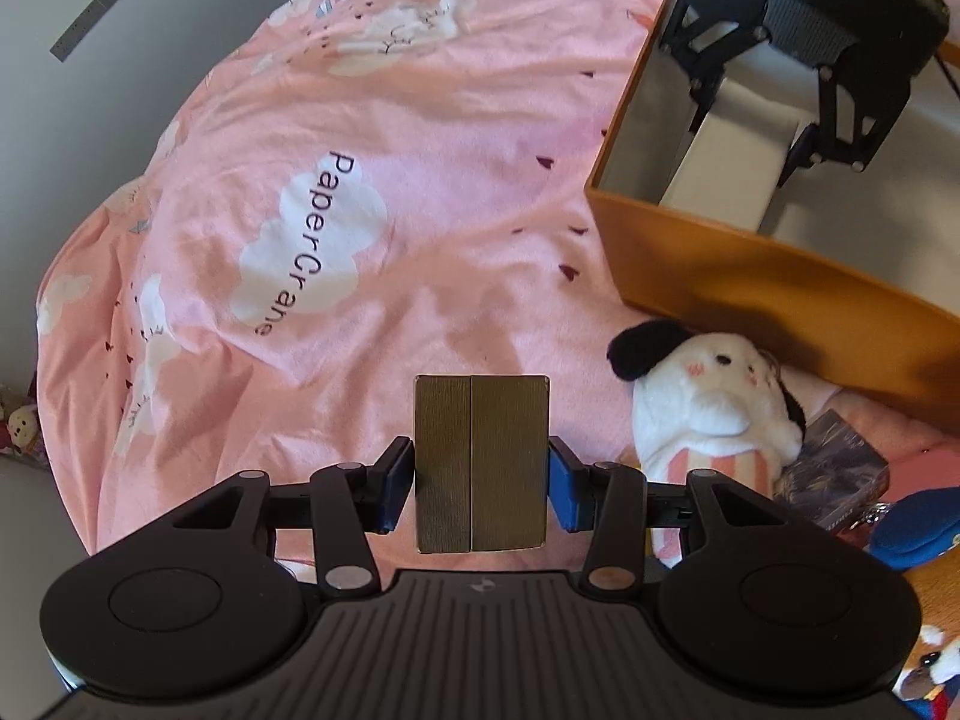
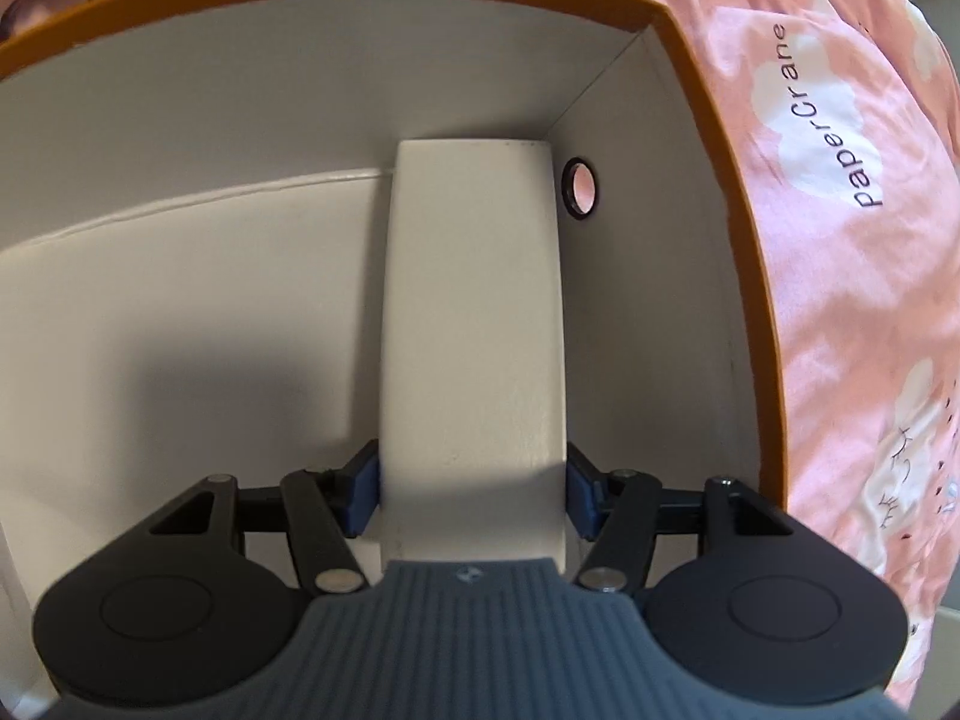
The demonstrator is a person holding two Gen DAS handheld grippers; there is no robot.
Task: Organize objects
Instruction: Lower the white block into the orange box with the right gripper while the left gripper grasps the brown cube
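Here, white box [image 2: 474, 330] lengthwise in orange box [image 2: 714, 138], seemingly tilted.

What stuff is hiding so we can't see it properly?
- Left wrist view: the blue toy and the red-and-white plush are cut off by the picture's edge.
- Left wrist view: the small printed box is partly covered by the white puppy plush.
- Right wrist view: the orange box floor is partly hidden by the white block.
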